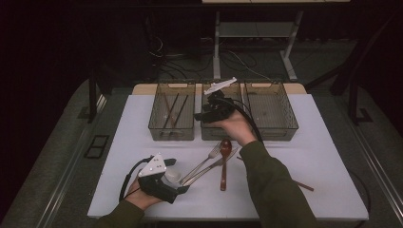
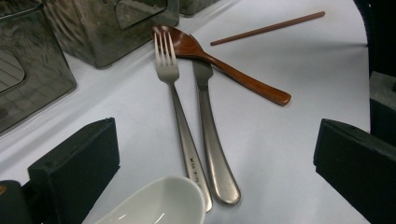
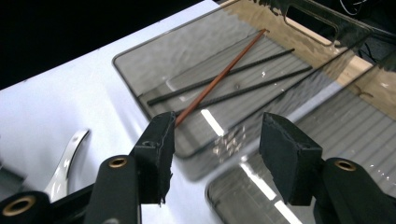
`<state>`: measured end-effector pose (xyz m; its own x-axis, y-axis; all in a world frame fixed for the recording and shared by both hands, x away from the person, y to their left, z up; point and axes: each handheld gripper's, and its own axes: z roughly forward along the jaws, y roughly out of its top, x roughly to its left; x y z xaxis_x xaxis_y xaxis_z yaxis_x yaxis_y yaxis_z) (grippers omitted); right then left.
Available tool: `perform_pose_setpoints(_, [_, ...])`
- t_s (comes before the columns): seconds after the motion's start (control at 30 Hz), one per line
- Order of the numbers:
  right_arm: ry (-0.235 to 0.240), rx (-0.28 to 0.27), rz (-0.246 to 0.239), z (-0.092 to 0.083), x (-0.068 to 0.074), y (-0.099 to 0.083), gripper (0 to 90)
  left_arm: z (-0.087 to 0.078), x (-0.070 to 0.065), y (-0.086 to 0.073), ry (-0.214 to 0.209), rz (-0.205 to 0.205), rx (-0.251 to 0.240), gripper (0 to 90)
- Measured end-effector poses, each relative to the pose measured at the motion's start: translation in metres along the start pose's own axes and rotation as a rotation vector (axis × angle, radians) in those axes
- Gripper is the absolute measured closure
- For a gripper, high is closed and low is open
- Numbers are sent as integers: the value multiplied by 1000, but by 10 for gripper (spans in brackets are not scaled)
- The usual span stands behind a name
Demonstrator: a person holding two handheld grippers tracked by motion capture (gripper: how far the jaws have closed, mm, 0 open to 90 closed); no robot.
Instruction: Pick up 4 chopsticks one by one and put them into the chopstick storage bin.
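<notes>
I can see small writing stamped on the fork (image 2: pixel 180 116) handle, too small for me to read. My left claw (image 2: pixel 215 163) stands wide and empty on the surface (image 1: pixel 304 156), a white bowl (image 2: pixel 161 205), cut off at the frame edge, between its jaws. Just ahead of it lie one fork, one knife (image 2: pixel 210 140) and one wooden spoon (image 2: pixel 224 67), with one brown chopstick (image 2: pixel 268 29) beyond. My right claw (image 3: pixel 215 140) is half open with nothing in it, over the left bin (image 3: pixel 154 60) of three. In that bin, past the claw, I count one brown chopstick (image 3: pixel 219 74) and two dark ones (image 3: pixel 224 77); reflections blur the rest.
</notes>
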<state>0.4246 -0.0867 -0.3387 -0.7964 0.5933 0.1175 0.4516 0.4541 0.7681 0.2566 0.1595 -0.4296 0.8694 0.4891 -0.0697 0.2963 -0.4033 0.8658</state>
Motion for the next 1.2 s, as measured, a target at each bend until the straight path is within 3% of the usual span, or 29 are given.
perform_pose_setpoints(0.83, [9,-57,-31,-85,-8,-92,348,0,2,-2,13,-19,5,0])
perform_pose_setpoints(0.9, [29,-50,-32,-90,-9,-99,374,1,3,-2,14,-18,6,0])
perform_pose_setpoints(1.2, [30,-39,-44,-112,-11,-129,324,1,2,-2,15,-22,6,0])
